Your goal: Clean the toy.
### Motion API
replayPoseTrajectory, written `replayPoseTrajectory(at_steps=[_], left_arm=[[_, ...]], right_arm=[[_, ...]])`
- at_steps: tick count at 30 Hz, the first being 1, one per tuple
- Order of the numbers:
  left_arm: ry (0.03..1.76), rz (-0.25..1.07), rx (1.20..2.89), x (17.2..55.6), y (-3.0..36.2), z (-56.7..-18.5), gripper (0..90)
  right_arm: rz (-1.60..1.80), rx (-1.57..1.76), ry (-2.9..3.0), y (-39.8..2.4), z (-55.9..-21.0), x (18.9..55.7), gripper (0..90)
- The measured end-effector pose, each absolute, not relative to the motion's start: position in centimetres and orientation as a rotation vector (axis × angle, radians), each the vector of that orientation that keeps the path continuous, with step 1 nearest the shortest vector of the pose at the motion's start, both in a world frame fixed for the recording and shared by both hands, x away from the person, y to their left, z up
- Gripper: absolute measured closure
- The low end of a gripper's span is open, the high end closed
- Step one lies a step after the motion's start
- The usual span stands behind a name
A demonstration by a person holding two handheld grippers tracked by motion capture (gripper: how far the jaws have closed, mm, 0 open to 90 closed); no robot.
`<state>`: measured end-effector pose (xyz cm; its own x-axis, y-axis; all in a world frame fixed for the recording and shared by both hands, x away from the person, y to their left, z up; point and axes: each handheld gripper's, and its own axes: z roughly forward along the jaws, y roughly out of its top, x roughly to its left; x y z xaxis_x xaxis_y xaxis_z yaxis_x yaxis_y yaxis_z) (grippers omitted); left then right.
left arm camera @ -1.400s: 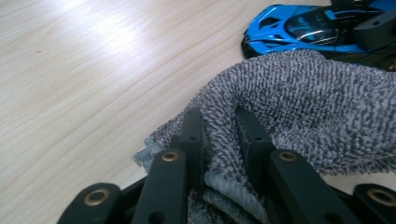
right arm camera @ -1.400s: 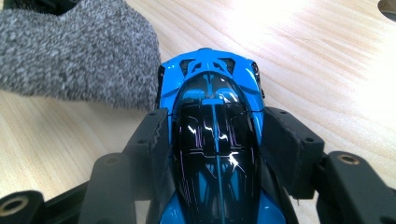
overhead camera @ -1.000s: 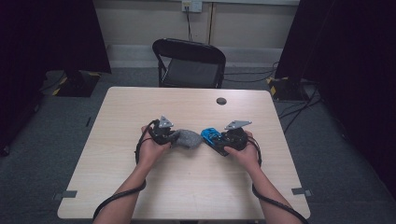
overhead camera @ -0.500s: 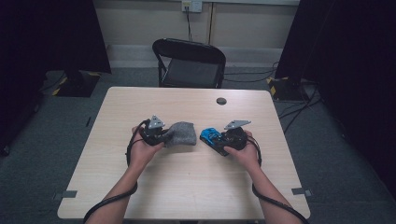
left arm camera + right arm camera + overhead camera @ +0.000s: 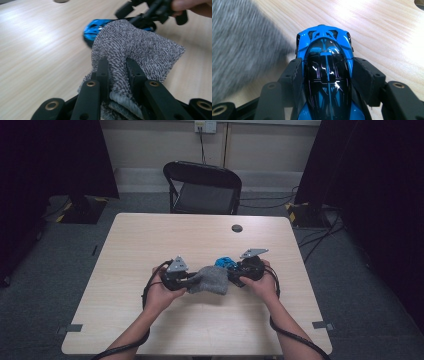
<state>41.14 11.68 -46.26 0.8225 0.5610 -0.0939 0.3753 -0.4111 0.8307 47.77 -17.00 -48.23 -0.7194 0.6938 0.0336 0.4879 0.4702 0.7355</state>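
Note:
A grey woolly cloth [image 5: 210, 280] [image 5: 135, 50] is pinched in my left gripper [image 5: 192, 281] [image 5: 117, 67], which is shut on it. The cloth reaches over toward a blue and black toy car [image 5: 226, 264] [image 5: 96, 28] [image 5: 325, 72]. My right gripper [image 5: 235, 274] [image 5: 327, 72] is shut on the car, its jaws clamping both sides of the body. In the right gripper view the cloth [image 5: 242, 42] hangs blurred at the left of the car. Both grippers sit just above the wooden table [image 5: 150, 240], a little in front of its middle.
A round dark grommet [image 5: 237, 228] is set in the table toward the far edge. A black folding chair [image 5: 202, 187] stands behind the table. Dark curtains hang at both sides, and cables lie on the grey floor.
The left gripper carried the cloth leftward, away from the car, then back right against it. The right gripper and the car stayed put.

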Motion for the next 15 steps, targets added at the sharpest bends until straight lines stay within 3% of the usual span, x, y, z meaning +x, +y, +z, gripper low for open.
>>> replayPoseTrajectory(at_steps=[15], left_arm=[[0.481, 0.05, 2.107, 38.3, 6.1, -47.8, 75.3]], right_arm=[[1.1, 1.014, 2.461, -17.1, -48.2, 47.9, 42.2]])
